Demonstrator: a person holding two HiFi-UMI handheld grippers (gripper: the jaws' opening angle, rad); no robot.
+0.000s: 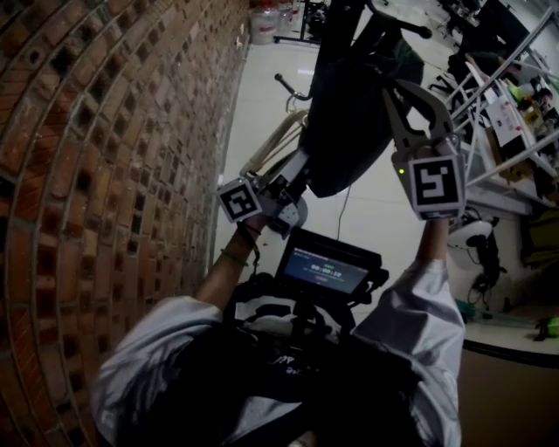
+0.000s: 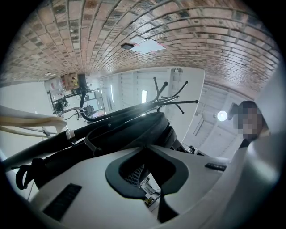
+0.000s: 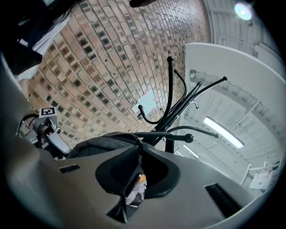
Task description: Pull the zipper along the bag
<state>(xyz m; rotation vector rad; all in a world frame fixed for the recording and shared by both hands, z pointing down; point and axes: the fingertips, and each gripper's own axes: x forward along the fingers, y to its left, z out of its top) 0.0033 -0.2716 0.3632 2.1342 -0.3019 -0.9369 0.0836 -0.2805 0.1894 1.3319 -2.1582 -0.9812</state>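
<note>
A dark bag [image 1: 349, 131] hangs from a black coat rack [image 3: 172, 103] beside the brick wall. My left gripper [image 1: 301, 170] reaches the bag's lower left edge. In the left gripper view its jaws [image 2: 145, 150] are closed together on the bag's fabric [image 2: 125, 134], with mesh showing in the hollow between them. My right gripper [image 1: 395, 94] is on the bag's right side, higher up. In the right gripper view it [image 3: 139, 150] is shut on a dark zipper pull [image 3: 139, 156] with a small white and orange tag, hanging from the bag's top [image 3: 98, 145].
A brick wall [image 1: 105, 131] runs along the left, close to the bag. White floor [image 1: 367, 209] lies below. Metal frames and clutter [image 1: 507, 113] stand at the right. A screen device [image 1: 327, 266] sits on the person's chest. A white container [image 1: 265, 22] stands far back.
</note>
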